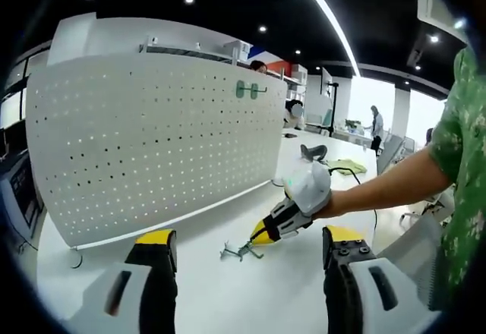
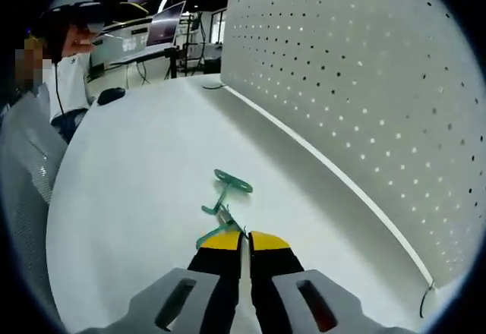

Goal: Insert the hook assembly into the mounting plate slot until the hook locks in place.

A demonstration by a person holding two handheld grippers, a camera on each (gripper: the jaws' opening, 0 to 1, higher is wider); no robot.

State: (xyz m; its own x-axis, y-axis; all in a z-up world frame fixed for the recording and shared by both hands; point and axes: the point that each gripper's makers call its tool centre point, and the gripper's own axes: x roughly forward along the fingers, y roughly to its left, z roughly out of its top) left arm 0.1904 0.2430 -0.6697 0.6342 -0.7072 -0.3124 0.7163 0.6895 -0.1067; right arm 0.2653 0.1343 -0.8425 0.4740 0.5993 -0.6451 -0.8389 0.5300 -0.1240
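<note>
The green hook assembly [image 2: 224, 201] lies flat on the white bench [image 2: 137, 197], just in front of the perforated mounting plate [image 2: 364, 91] that stands upright along the bench. In the right gripper view the right gripper [image 2: 244, 237] has its fingers pressed together, apparently pinching the hook assembly's near end, though the contact is hard to make out. The left gripper view shows a second green hook [image 1: 249, 89] already hanging high on the plate. The left gripper [image 1: 250, 247] hovers with fingers spread wide, holding nothing, the hook assembly [image 1: 241, 251] lying ahead between them.
</note>
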